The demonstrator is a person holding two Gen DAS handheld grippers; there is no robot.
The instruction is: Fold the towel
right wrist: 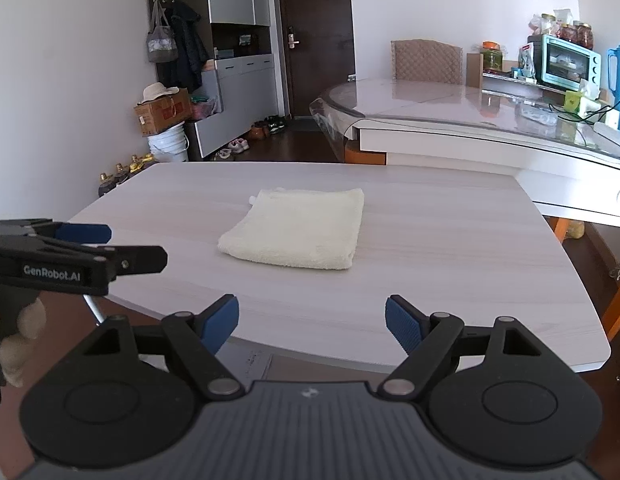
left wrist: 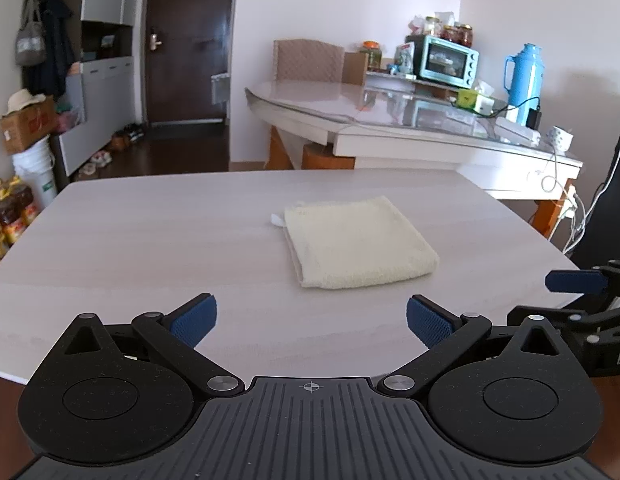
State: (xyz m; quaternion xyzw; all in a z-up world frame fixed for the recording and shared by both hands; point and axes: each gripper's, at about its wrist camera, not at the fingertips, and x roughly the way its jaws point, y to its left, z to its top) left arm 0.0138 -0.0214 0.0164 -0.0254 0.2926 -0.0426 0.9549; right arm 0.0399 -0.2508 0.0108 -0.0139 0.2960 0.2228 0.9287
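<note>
A cream towel (left wrist: 356, 244) lies folded into a small thick rectangle in the middle of the pale wood table (left wrist: 149, 240). It also shows in the right wrist view (right wrist: 297, 228). My left gripper (left wrist: 312, 322) is open and empty, held back over the table's near edge, short of the towel. My right gripper (right wrist: 312, 322) is open and empty, also back at the near edge. Each gripper shows at the side of the other's view: the right one (left wrist: 576, 282) and the left one (right wrist: 83, 234).
A second glass-topped table (left wrist: 390, 116) stands behind, carrying a teal toaster oven (left wrist: 448, 60), a blue thermos (left wrist: 524, 84), jars and cables. A cabinet (left wrist: 101, 60), a cardboard box (left wrist: 27, 124), a bucket and bottles stand at the left by the door.
</note>
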